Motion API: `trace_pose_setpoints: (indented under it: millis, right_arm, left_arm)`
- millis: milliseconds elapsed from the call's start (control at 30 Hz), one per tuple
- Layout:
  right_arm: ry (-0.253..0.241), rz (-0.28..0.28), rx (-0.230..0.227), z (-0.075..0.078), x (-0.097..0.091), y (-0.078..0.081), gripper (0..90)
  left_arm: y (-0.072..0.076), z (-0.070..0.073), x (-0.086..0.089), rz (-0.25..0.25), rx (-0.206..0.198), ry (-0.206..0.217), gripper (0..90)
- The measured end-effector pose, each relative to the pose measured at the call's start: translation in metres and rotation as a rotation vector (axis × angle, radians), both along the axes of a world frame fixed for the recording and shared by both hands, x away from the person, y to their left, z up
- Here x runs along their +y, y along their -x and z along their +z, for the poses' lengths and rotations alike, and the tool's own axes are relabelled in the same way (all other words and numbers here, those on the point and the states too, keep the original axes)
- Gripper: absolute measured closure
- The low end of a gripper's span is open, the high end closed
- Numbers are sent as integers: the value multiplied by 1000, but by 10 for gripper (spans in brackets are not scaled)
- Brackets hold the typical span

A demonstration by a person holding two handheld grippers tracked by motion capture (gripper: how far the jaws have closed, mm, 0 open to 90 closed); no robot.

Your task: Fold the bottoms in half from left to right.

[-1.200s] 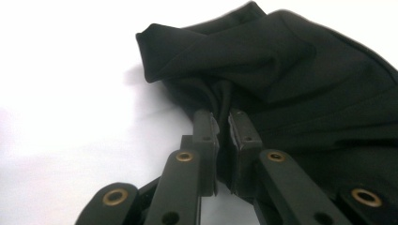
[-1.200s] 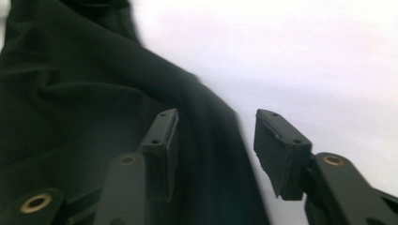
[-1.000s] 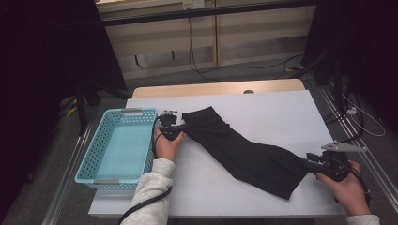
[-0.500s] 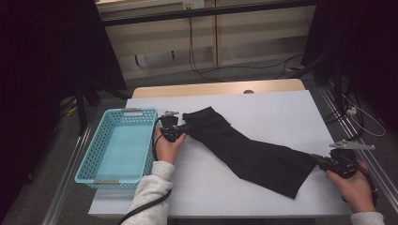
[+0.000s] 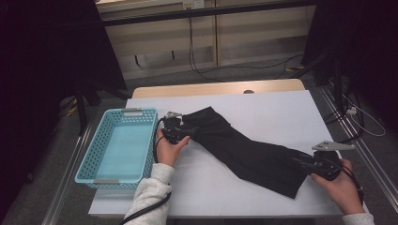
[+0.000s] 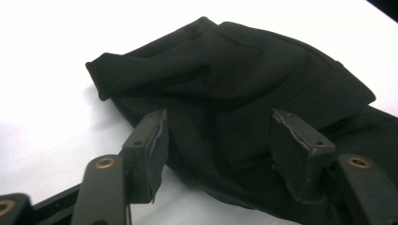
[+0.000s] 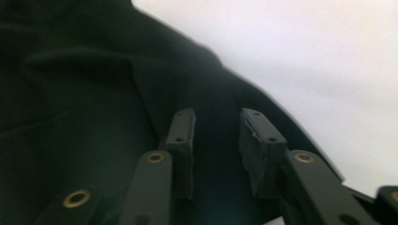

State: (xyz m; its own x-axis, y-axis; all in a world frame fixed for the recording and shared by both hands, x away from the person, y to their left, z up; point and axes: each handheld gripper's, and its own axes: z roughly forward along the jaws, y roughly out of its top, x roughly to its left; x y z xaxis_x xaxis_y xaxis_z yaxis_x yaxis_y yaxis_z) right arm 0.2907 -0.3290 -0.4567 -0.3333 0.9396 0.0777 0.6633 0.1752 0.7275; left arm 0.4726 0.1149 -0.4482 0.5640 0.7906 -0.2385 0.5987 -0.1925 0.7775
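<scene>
- Jaws of the left gripper (image 6: 218,140) stand apart, having just opened over the cloth (image 5: 244,147); the right gripper (image 7: 216,140) gapes narrowly above its far end.
- Cloth lies diagonally on the white surface (image 5: 263,108), beside the basket (image 5: 117,145).
- Soft, light, floppy: likely best pinched at hem folds.

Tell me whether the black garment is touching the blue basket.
Apart. In the high view, the black garment ends near the left gripper, and the person's left hand and bare white table lie between it and the blue basket.
</scene>
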Motion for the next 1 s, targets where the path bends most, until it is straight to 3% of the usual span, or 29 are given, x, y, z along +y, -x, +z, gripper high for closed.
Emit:
trace_pose_setpoints:
  millis: [33,133,200,367,500,567,667,700,767,1000]
  right_arm:
    - [4,4,1,-1,0,0,796]
    - [6,-3,12,-3,-2,0,900]
    - [-17,-8,20,-3,-6,-1,900]
    - [-16,-24,5,2,-15,3,900]
    - [-3,-11,-46,6,-13,4,750]
    - [-2,4,-38,5,-6,2,684]
    - [48,25,-18,-5,3,-4,650]
    - [49,19,-31,-6,4,-5,688]
    - [28,3,-19,-6,3,-7,877]
    - [-14,-26,-13,2,-10,-5,896]
  left_arm:
    - [0,0,0,-4,2,-3,376]
    - [0,0,0,-5,0,-5,373]
    - [0,0,0,-4,-1,-3,372]
    - [0,0,-1,-7,-3,-3,372]
    - [0,0,-1,-9,-7,-6,368]
    - [1,0,-2,-12,-10,-9,362]
    - [1,0,-2,-15,-11,-15,334]
    - [1,0,-2,-17,-10,-14,331]
    - [1,-1,-3,-17,-13,-16,328]
    - [1,1,0,-23,-22,-19,325]
